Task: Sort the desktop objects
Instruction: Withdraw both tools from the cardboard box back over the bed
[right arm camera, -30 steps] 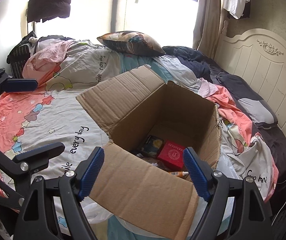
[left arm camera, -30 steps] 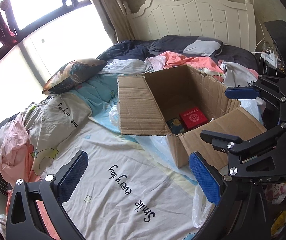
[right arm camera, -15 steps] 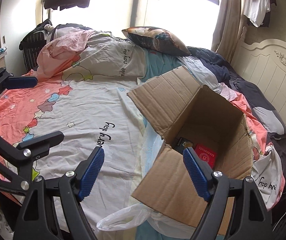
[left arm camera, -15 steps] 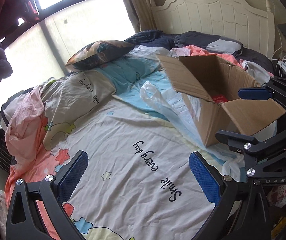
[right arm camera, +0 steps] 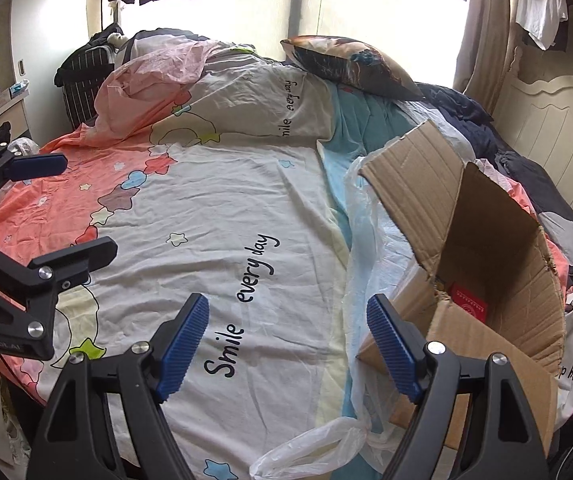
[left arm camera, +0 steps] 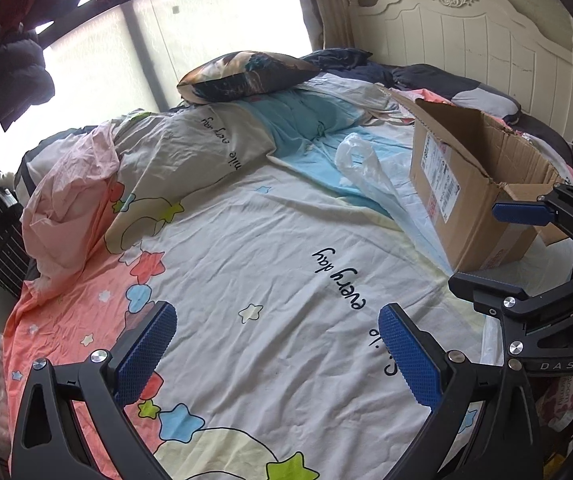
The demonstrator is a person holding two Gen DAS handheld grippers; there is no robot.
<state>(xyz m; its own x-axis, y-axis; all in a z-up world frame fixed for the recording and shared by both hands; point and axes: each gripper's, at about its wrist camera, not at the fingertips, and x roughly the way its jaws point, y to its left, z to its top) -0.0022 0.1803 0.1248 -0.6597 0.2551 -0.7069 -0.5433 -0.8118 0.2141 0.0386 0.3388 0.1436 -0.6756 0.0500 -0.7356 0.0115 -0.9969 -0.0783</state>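
An open cardboard box (left arm camera: 462,184) stands on the bed at the right, flaps up; it also shows in the right wrist view (right arm camera: 482,264). A red packet (right arm camera: 468,302) lies inside it. My left gripper (left arm camera: 282,352) is open and empty over the printed bedsheet, left of the box. My right gripper (right arm camera: 288,340) is open and empty, over the sheet beside the box's near flap. Each gripper shows at the edge of the other's view: the right one (left arm camera: 534,248), the left one (right arm camera: 38,208).
A clear plastic bag (left arm camera: 370,172) lies under and beside the box; it also shows in the right wrist view (right arm camera: 362,280). A dark pillow (left arm camera: 246,76) and crumpled quilt (left arm camera: 86,184) lie at the far side. The white headboard (left arm camera: 466,32) stands at the right.
Both grippers have swung left and pulled back from the box; it moved from the centre of both views to the right. Both stayed open and empty.
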